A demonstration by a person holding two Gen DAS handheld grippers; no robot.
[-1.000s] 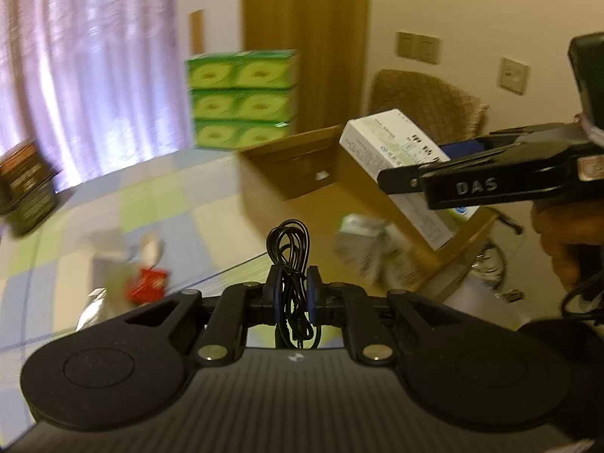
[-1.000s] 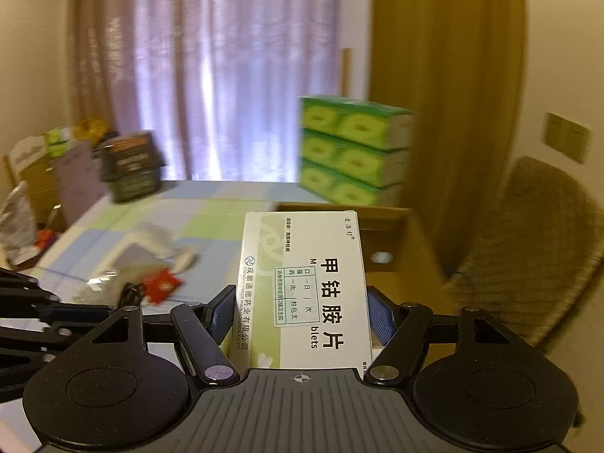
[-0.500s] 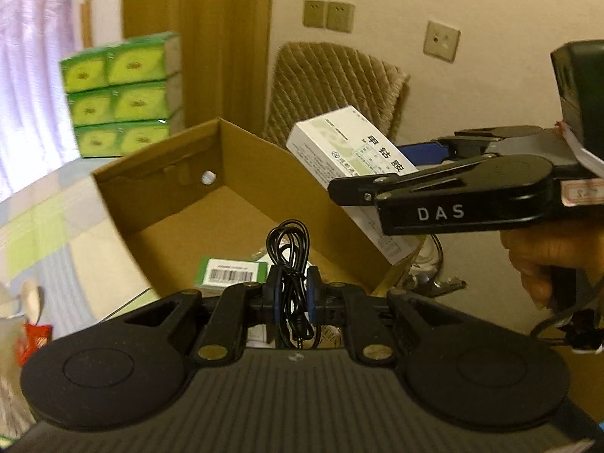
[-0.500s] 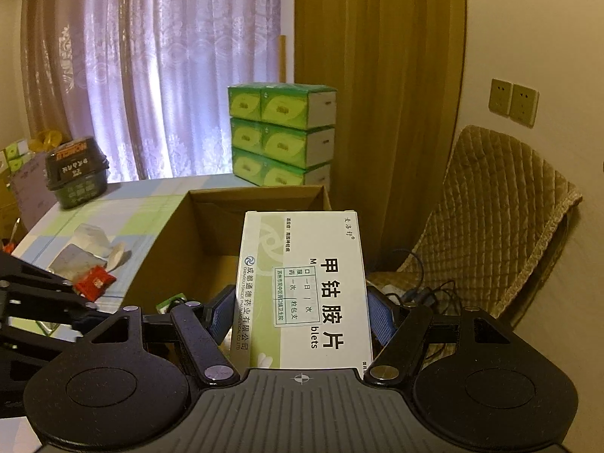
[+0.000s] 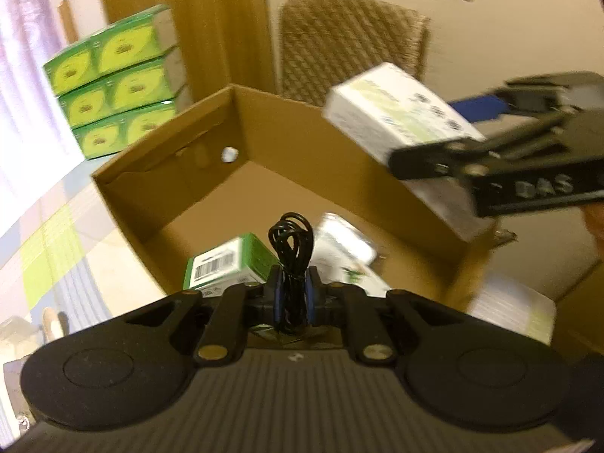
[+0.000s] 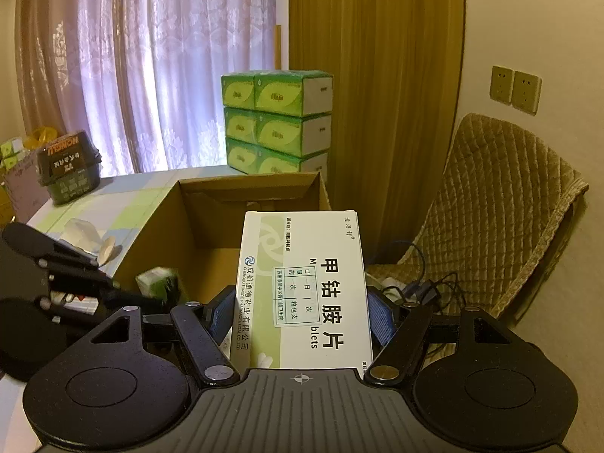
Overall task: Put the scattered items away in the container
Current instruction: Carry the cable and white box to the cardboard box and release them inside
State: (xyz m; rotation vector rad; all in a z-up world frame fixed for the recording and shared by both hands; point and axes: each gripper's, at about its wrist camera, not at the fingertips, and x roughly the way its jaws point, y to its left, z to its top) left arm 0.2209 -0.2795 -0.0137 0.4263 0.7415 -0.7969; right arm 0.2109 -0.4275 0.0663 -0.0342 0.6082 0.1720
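Note:
My left gripper (image 5: 291,294) is shut on a coiled black cable (image 5: 290,241), held just over the near wall of the open cardboard box (image 5: 158,166). Inside the box lie a green and white carton (image 5: 222,264) and a white packet (image 5: 343,253). My right gripper (image 6: 300,311) is shut on a white and green medicine box (image 6: 302,283), tilted over the box's right side; the medicine box (image 5: 400,120) also shows in the left wrist view. The cardboard box (image 6: 158,234) lies ahead and below in the right wrist view, where the left gripper's body (image 6: 56,264) shows at the left.
Stacked green tissue packs (image 6: 275,120) stand behind the box. A quilted chair (image 6: 490,207) with cables at its foot is to the right. Wrappers (image 6: 83,230) and a dark tub (image 6: 68,166) sit on the checked tablecloth (image 6: 124,196). Curtains hang behind.
Both grippers have moved in over the cardboard box. The left one swung right and closer with the cable; the right one has dipped lower with the medicine box.

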